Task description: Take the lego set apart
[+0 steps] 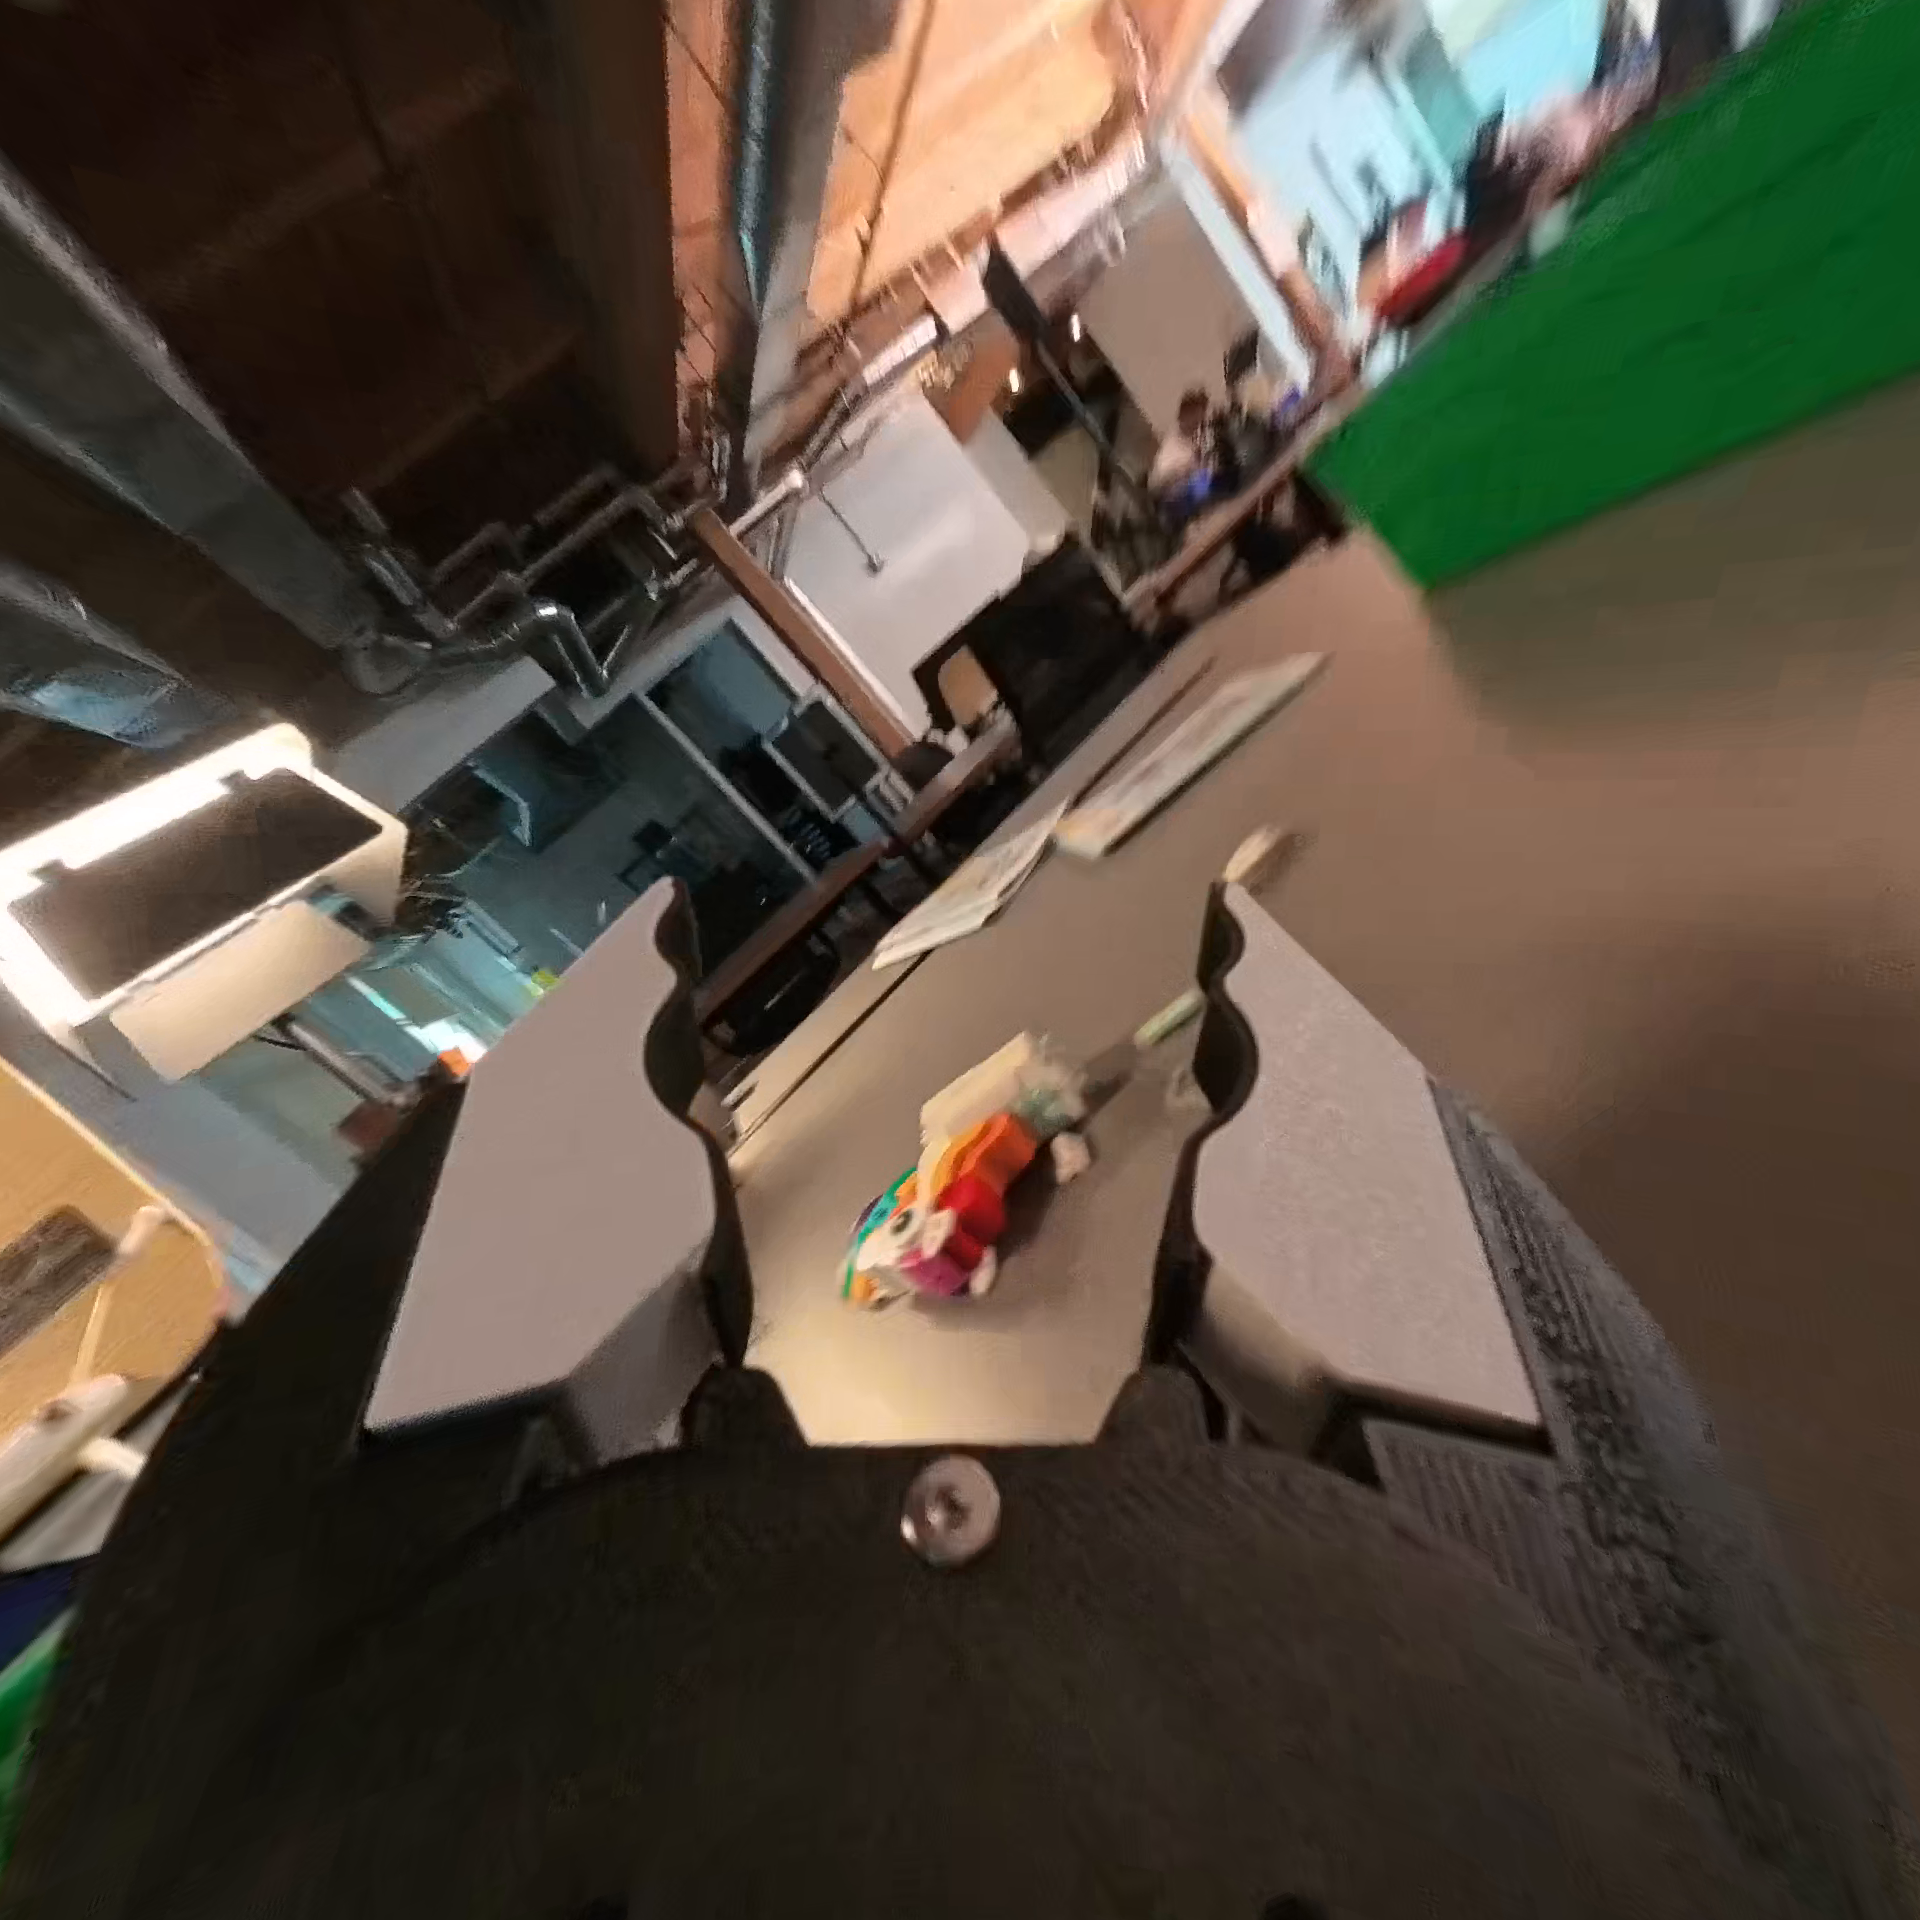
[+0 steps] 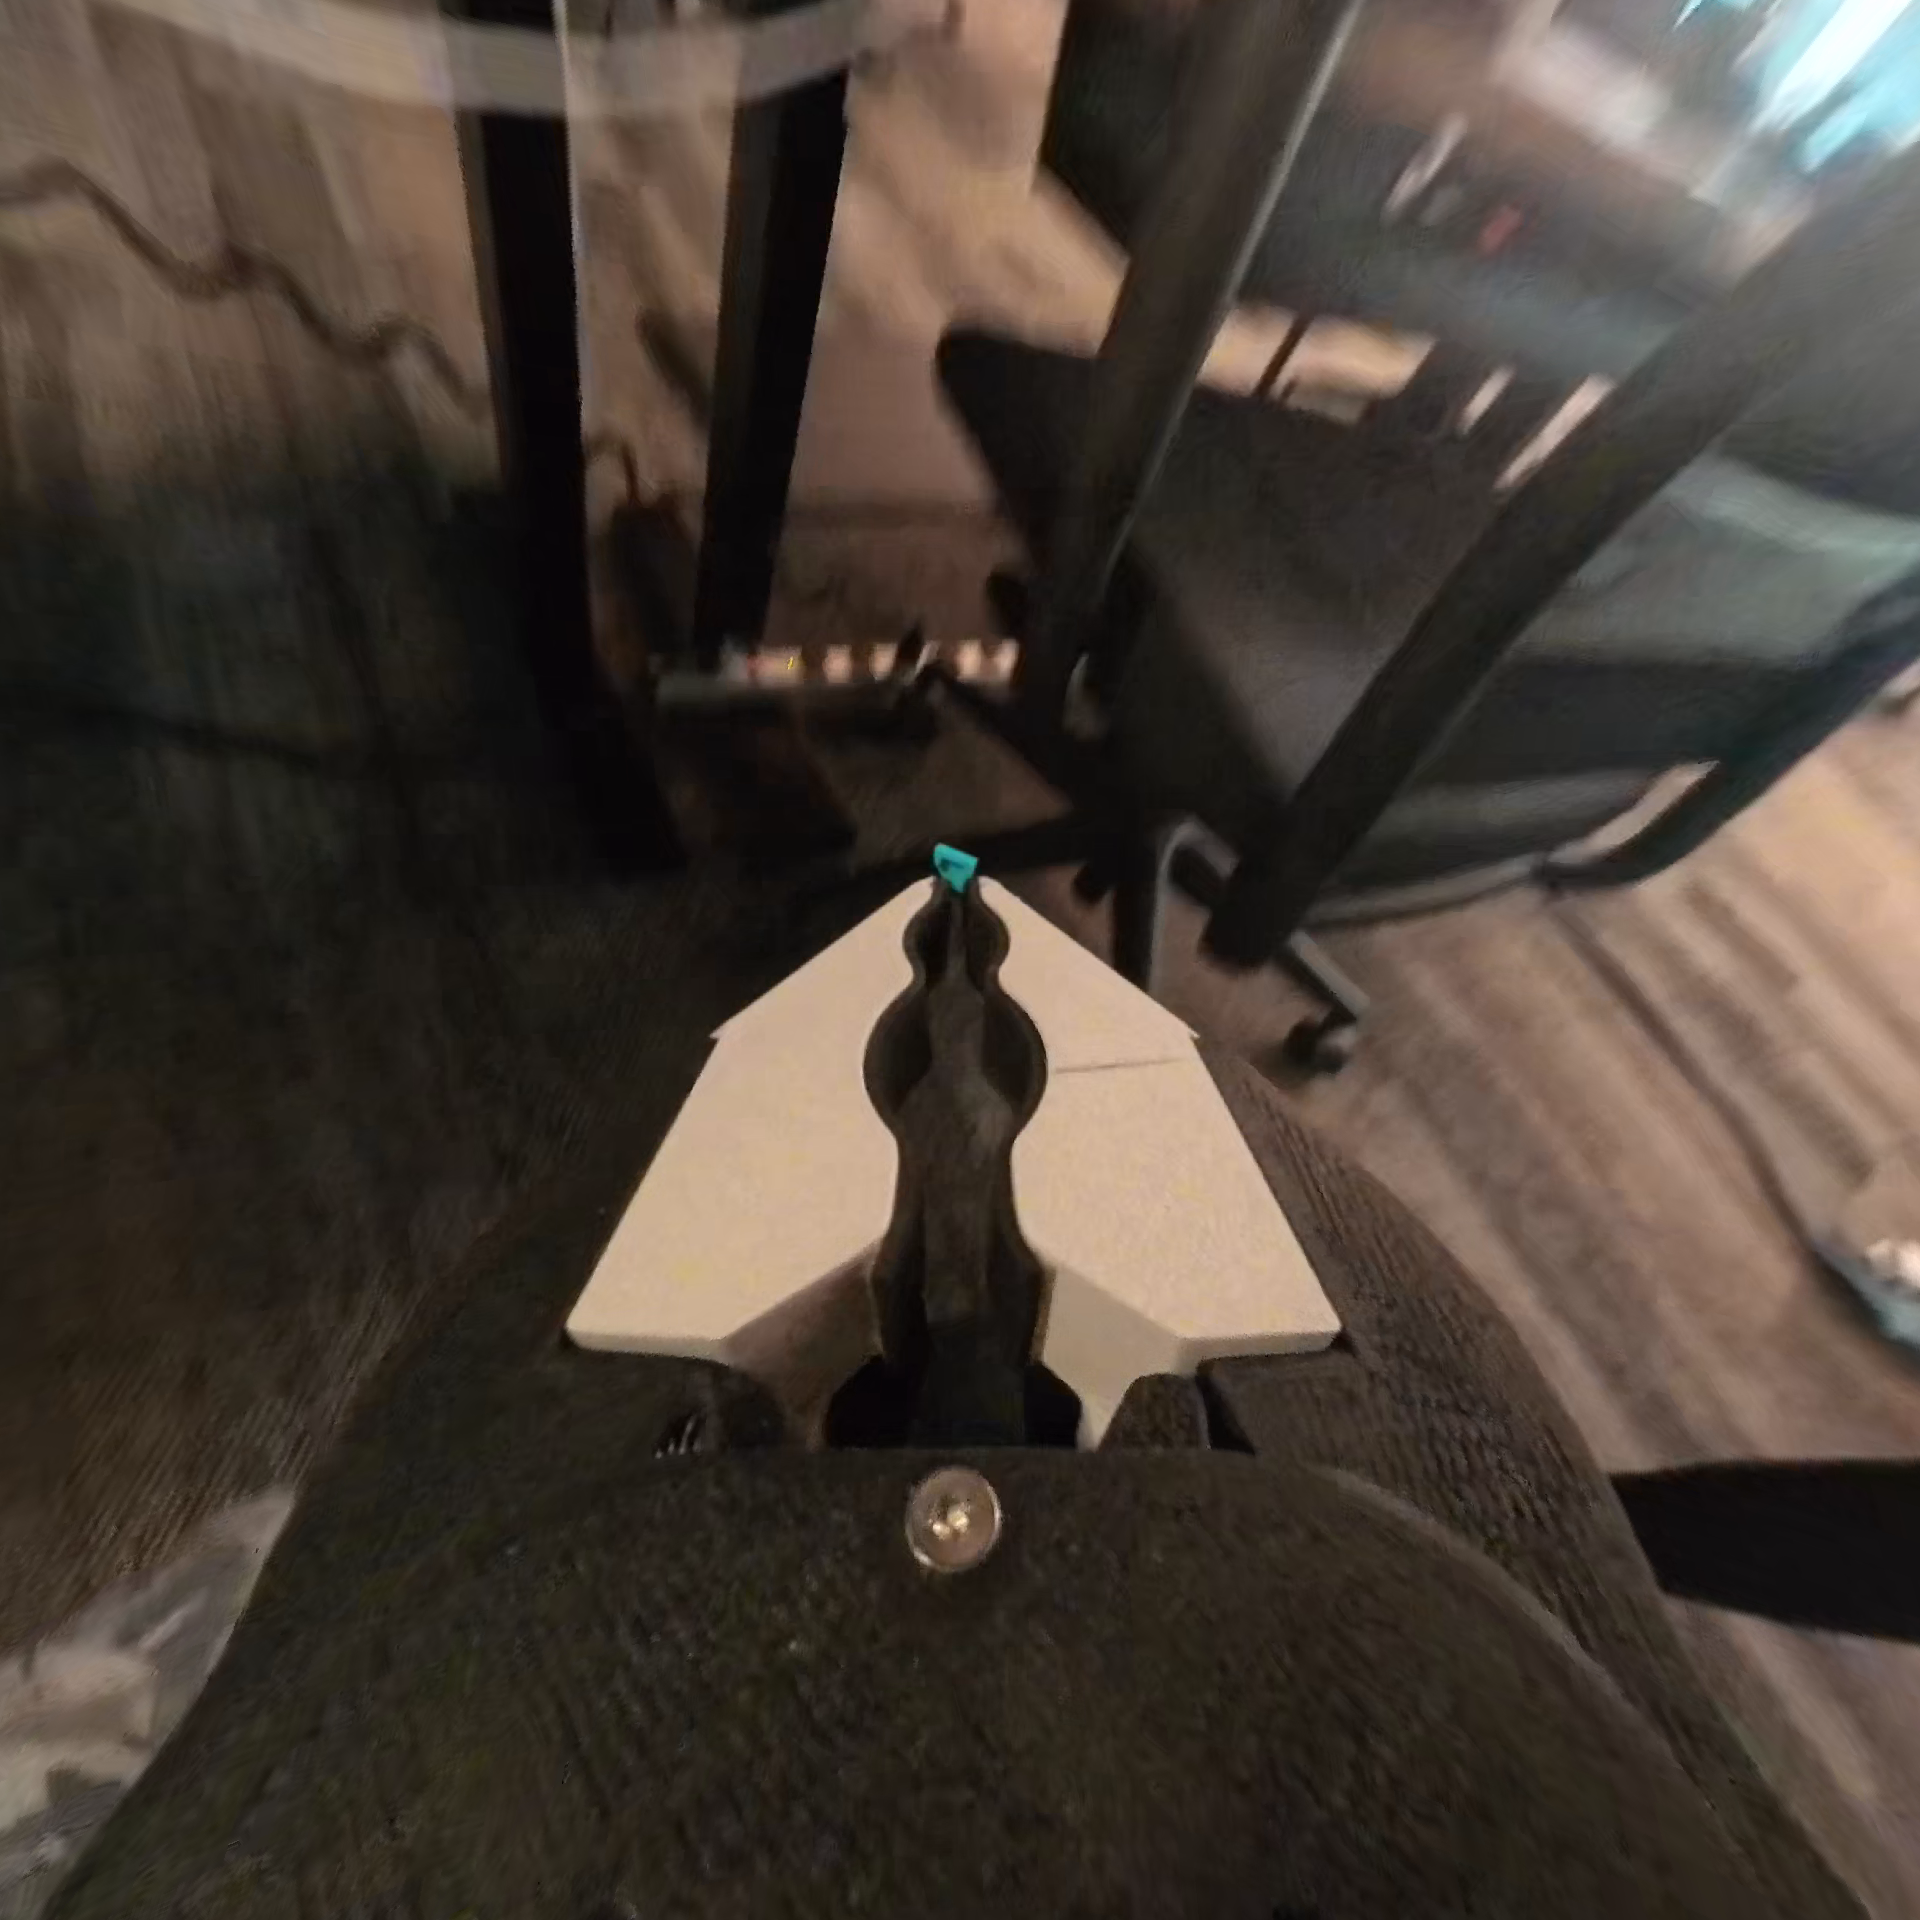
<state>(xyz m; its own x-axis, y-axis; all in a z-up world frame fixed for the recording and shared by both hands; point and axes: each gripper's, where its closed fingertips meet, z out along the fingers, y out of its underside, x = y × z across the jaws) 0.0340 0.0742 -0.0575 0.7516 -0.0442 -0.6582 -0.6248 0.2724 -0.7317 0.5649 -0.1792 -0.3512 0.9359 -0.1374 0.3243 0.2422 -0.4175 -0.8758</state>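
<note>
In the left wrist view a small lego set (image 1: pixel 956 1205) lies on the grey table (image 1: pixel 1455 1039); it has red, orange, magenta and white bricks and a white face piece. My left gripper (image 1: pixel 951 914) is open and empty, tilted, its jaws wide apart on either side of the set, which lies between them farther ahead. In the right wrist view my right gripper (image 2: pixel 954 896) is shut on a tiny teal lego piece (image 2: pixel 954 869) that sticks out of its tips. It is held over the floor, away from the table.
Flat booklets or papers (image 1: pixel 1195 758) lie farther back on the table, with a green panel (image 1: pixel 1662 312) beyond. In the right wrist view black table legs (image 2: pixel 1455 582) and a chair base stand over carpet (image 2: pixel 260 935) and wood floor (image 2: pixel 1662 1039).
</note>
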